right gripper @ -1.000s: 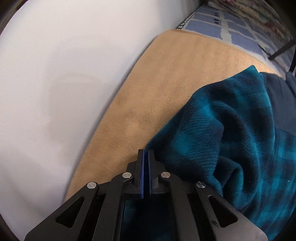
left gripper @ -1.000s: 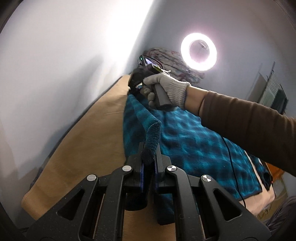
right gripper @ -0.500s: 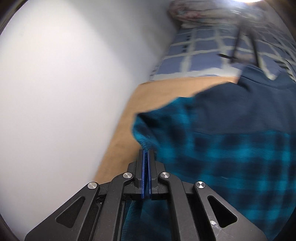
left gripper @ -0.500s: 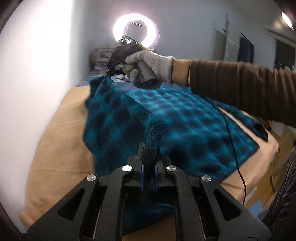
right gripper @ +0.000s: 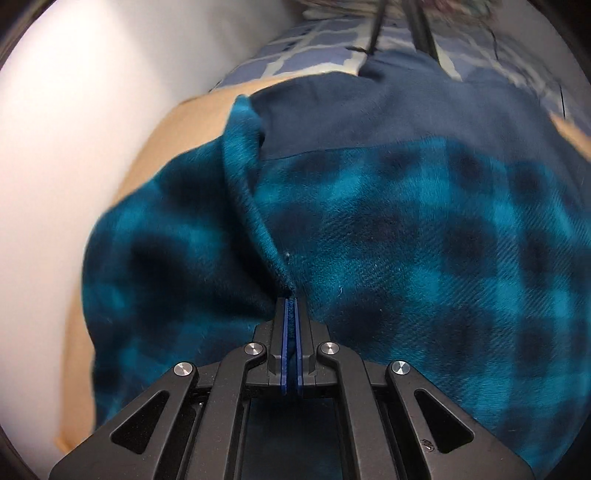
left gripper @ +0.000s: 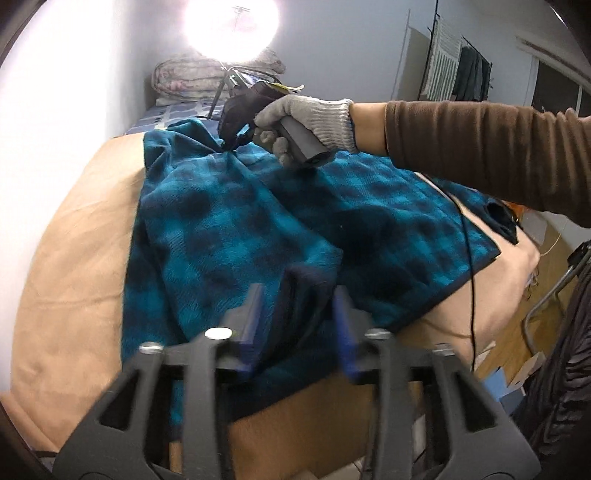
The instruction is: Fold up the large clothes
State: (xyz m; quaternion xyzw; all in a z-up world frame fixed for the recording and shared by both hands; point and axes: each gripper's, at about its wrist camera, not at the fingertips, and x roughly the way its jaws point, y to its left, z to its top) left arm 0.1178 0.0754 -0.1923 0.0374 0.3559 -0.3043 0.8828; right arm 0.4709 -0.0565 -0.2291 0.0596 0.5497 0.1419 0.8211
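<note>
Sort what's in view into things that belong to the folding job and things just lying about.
Job:
- teal and black checked fleece garment
- left gripper, jaws opening
- right gripper, shut on the fleece
- tan bed cover

Lying about:
- bright ring light
- rolled patterned bedding
- black cable

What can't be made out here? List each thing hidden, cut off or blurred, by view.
- Left wrist view: the ring light is blown out; its stand is lost in glare.
- Left wrist view: the left gripper, jaws opening, is motion-blurred; its frame hides the plaid garment's near hem.
- Right wrist view: the right gripper hides the pinched fold; the picture's edges crop the garment.
- Both views: which part of the garment is held cannot be told.
</note>
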